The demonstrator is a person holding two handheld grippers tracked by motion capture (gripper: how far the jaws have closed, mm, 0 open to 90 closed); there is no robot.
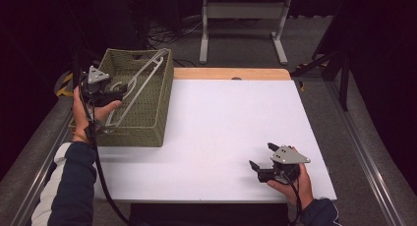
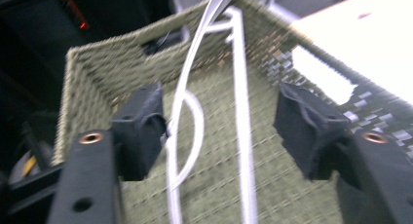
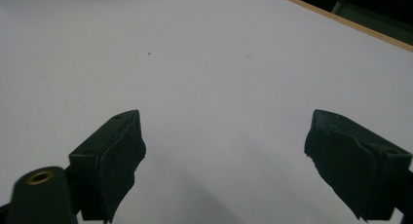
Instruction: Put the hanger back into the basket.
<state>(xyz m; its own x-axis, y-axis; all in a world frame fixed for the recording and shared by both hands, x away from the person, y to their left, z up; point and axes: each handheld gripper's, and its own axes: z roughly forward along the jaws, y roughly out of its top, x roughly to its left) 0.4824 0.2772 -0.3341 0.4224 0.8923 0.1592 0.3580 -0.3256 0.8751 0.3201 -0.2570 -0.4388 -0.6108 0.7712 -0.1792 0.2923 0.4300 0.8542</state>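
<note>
The white hangers (image 1: 140, 83) lie in the green woven basket (image 1: 147, 123) at the worktop's (image 1: 221, 132) left edge. The left claw (image 2: 221, 131) hangs over them with jaws apart, gripping nothing. The right claw (image 1: 260, 157) rests spread on the bare worktop. Probably no hanger is taken out yet.

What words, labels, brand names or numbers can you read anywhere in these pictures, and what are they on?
There is no readable text.
The woven olive-green basket, the white plastic hangers inside it and the white table top are all unmarked.
The left gripper and right gripper carry no legible label.
The small red light behind the basket is a blurred glow, not characters.
</note>
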